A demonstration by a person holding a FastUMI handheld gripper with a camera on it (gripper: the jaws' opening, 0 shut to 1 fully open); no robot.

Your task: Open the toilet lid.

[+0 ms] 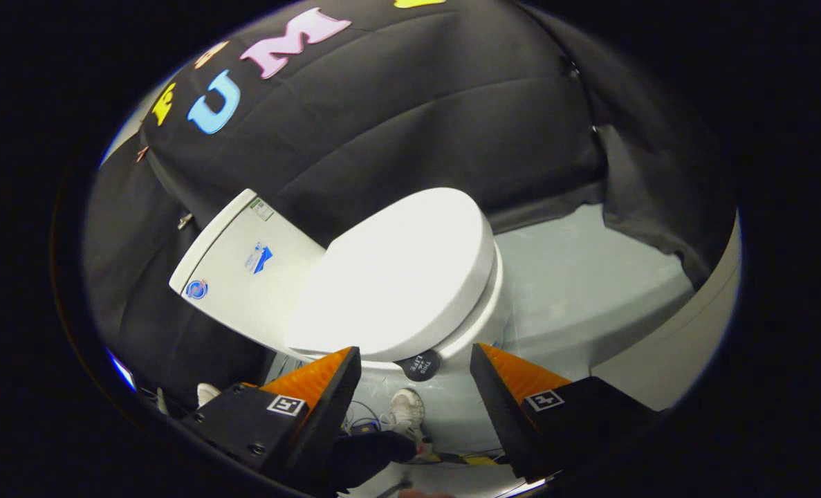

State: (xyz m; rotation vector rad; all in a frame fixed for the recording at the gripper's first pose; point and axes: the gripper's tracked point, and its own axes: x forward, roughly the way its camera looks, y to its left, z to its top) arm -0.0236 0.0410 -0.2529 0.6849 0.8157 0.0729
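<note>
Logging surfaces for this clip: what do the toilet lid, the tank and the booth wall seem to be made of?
Toilet lid: probably smooth glossy plastic, bright even sheen, closed.
Tank: glossy white, likely ceramic or plastic; the look leaves it open; stickers lie flat on it.
Booth wall: matte black cloth, with folds and creases.
The gripper is open, its fingers short of the lid's near edge.
</note>
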